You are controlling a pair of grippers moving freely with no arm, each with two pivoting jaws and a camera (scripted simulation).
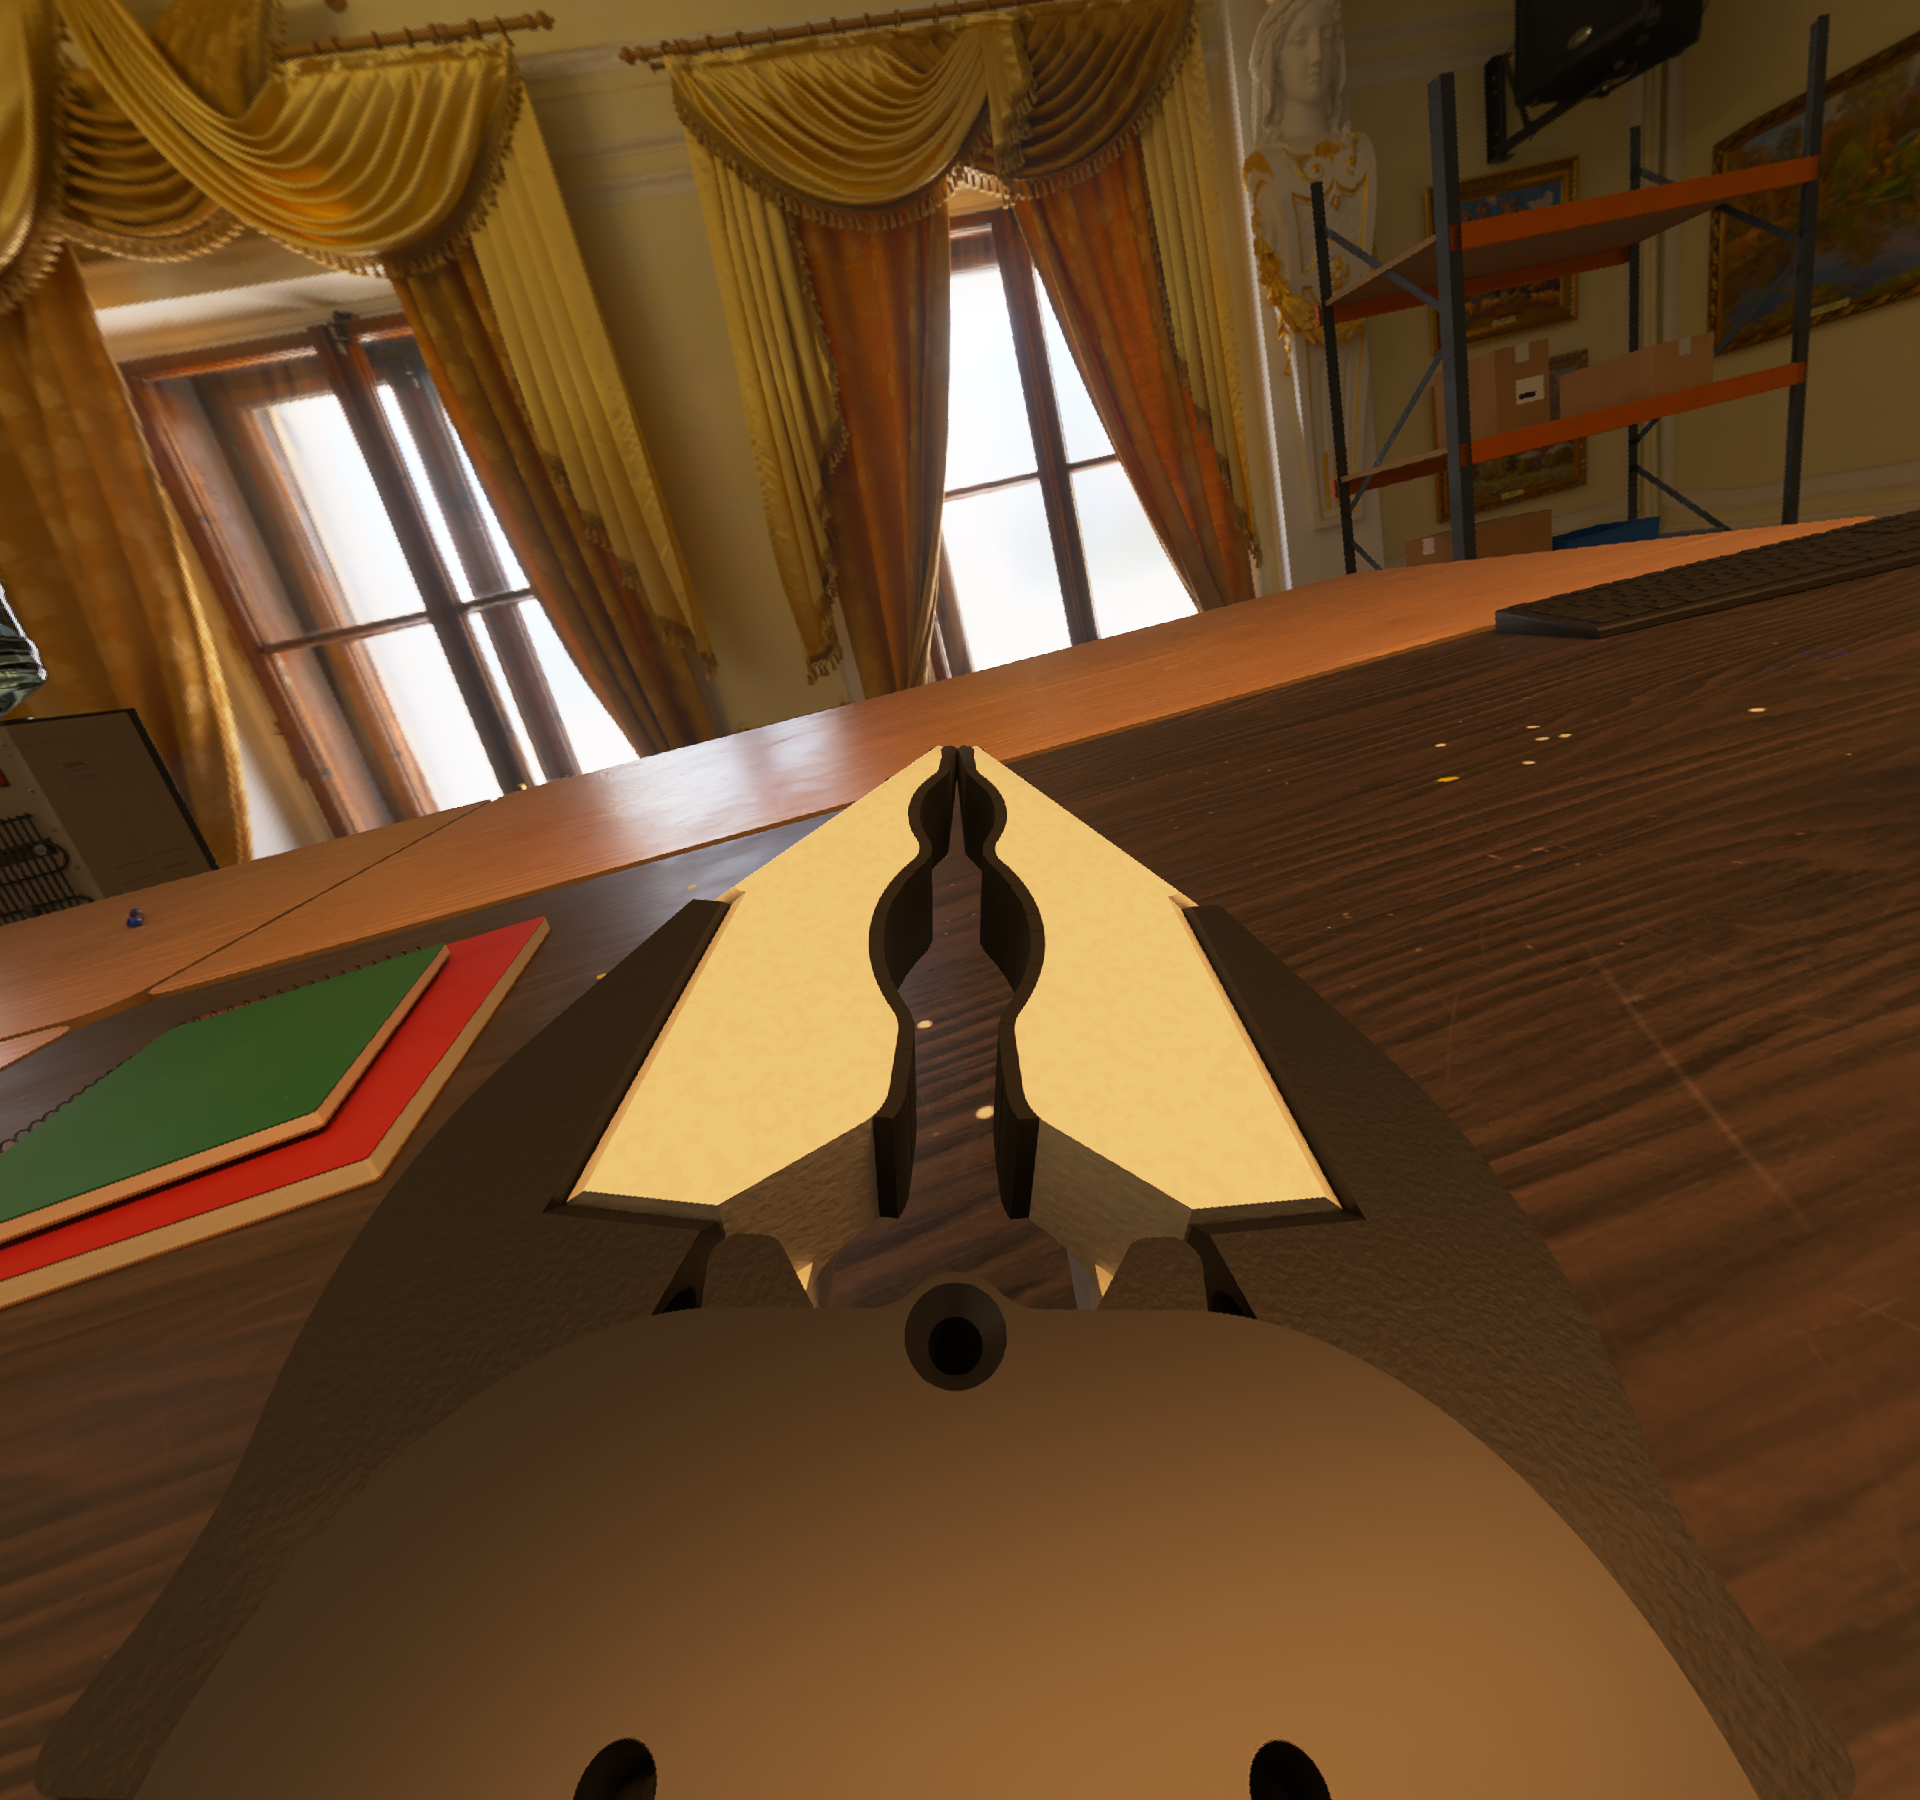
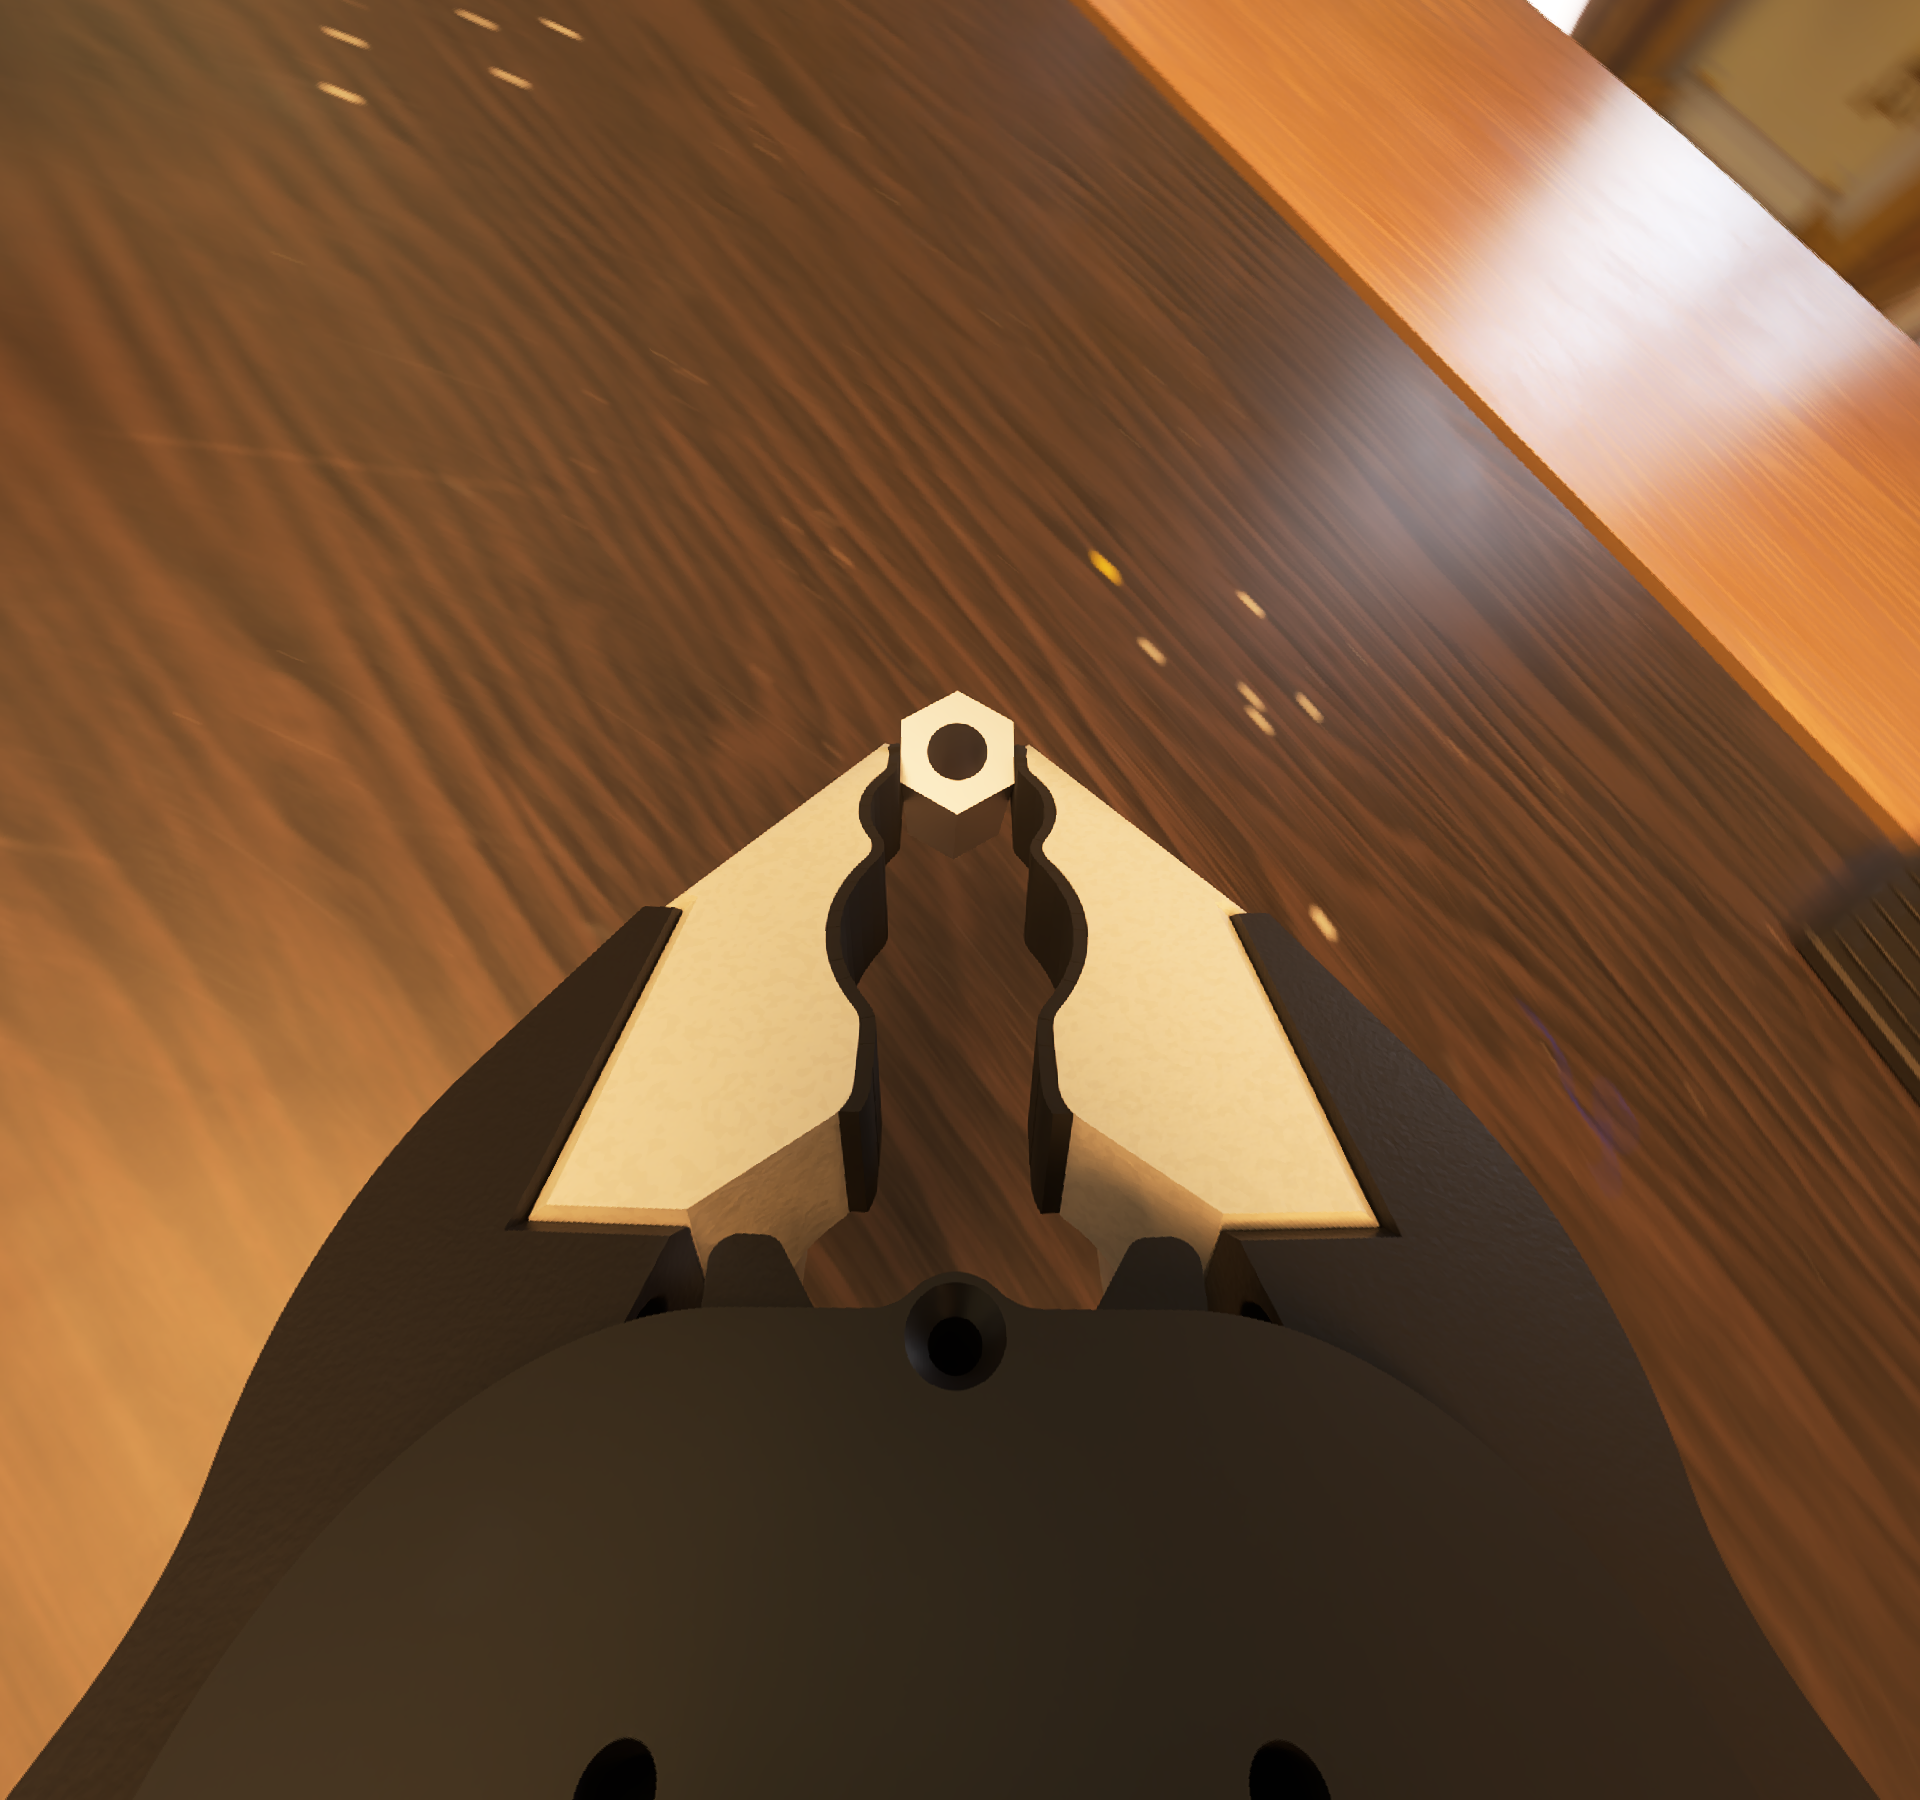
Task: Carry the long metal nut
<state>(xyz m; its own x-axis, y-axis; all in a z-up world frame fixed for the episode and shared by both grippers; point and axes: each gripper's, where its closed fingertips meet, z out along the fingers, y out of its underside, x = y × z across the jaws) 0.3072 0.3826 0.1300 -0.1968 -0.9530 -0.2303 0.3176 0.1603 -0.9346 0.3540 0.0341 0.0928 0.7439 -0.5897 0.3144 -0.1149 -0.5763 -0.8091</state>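
In the right wrist view the long metal nut (image 2: 956, 763) is a pale hexagonal piece with a round bore. It stands upright between the tips of my right gripper (image 2: 956, 784), which is shut on it, above the dark wooden table (image 2: 520, 400). The table looks streaked with blur. In the left wrist view my left gripper (image 1: 957, 763) is shut with its tips touching and nothing between them. It hangs low over the same dark table (image 1: 1558, 1023). The nut does not show in this view.
A green board on a red board (image 1: 260, 1075) lies at the left. A black keyboard (image 1: 1714, 576) lies far right; its corner also shows in the right wrist view (image 2: 1870, 971). A lighter wood strip (image 1: 831, 763) borders the table. A metal shelf rack (image 1: 1558, 296) stands behind.
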